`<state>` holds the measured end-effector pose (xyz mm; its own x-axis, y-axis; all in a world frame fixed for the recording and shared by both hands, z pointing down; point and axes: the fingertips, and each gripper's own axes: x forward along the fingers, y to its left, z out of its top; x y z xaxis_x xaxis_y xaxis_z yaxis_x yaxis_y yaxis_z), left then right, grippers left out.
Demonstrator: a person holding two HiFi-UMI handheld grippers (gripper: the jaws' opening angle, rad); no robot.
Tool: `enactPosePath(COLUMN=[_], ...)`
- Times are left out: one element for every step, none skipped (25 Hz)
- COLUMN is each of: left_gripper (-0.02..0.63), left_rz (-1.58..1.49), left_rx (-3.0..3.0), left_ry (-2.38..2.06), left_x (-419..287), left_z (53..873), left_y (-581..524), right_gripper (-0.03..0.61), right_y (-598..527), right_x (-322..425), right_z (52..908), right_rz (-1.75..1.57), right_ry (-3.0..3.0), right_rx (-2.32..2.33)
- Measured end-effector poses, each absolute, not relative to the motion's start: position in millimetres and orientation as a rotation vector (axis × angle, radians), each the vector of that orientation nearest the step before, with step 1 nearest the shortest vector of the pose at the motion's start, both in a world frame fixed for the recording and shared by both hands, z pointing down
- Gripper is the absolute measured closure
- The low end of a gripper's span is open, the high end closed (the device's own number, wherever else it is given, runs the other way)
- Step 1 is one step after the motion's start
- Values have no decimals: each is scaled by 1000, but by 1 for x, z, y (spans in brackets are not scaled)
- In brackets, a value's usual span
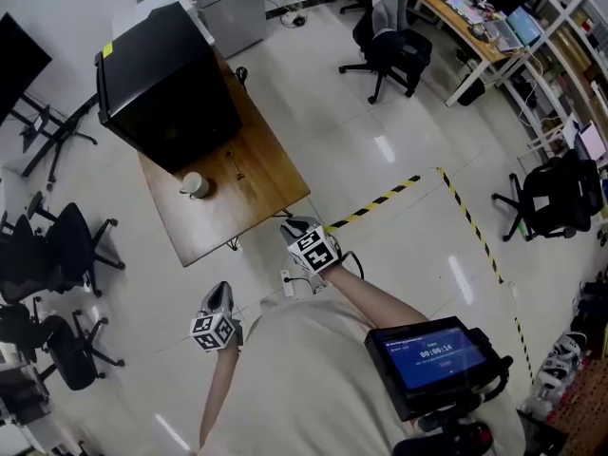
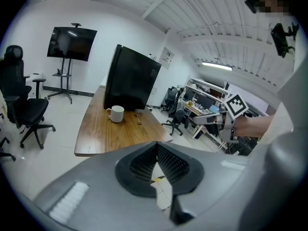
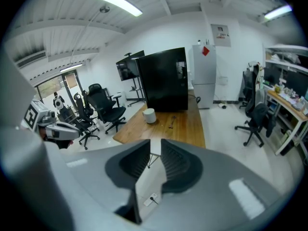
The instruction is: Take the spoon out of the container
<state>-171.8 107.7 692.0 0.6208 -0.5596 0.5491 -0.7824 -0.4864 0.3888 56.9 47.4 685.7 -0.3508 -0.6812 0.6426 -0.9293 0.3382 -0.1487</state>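
A white mug [image 1: 195,185] stands on the wooden table [image 1: 266,198], in front of a big black box [image 1: 166,84]. A small slender dark thing [image 1: 237,166] lies on the tabletop right of the mug; it is too small to tell what it is. No spoon shows above the mug's rim [image 2: 116,113] [image 3: 149,115]. Both grippers hang over the floor, well short of the table. My left gripper [image 1: 218,293] [image 2: 156,146] is shut, tips touching, empty. My right gripper [image 1: 296,226] [image 3: 155,153] is shut with nothing between its jaws.
Black office chairs [image 1: 57,245] stand left of the table, others [image 1: 394,50] at the back right by a long desk [image 1: 470,17]. Yellow-black tape [image 1: 380,198] marks the floor. A power strip [image 1: 286,279] lies on the floor. A screen [image 1: 432,354] hangs at the person's front.
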Motion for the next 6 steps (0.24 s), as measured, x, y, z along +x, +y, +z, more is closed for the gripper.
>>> enactPosePath(left_gripper=[625,625,626,626,625,625], left_rz=[472,476,478,479,480,480], left_rx=[2226,2228,2231,2235,2239,2243], left_ry=[-1046,-1044,-1042,-1040,-1038,-1036], left_x=[-167,-163,-160,-157,-154,-151], left_z=[692,693,693,693,693,694], left_y=[108,107,107,107,107,106], right_gripper=[512,512,512,512,512,512], right_y=[48,49,49,50,50,50], right_x=[61,65,67,69,70,71], right_z=[686,687,688,689,691,692], right_rz=[704,708,710,711,713,716], right_ry=[-2129,-2124,-2122,-2121,-2122,-2124], right_rx=[1405,1403,1400,1399,1397,1396])
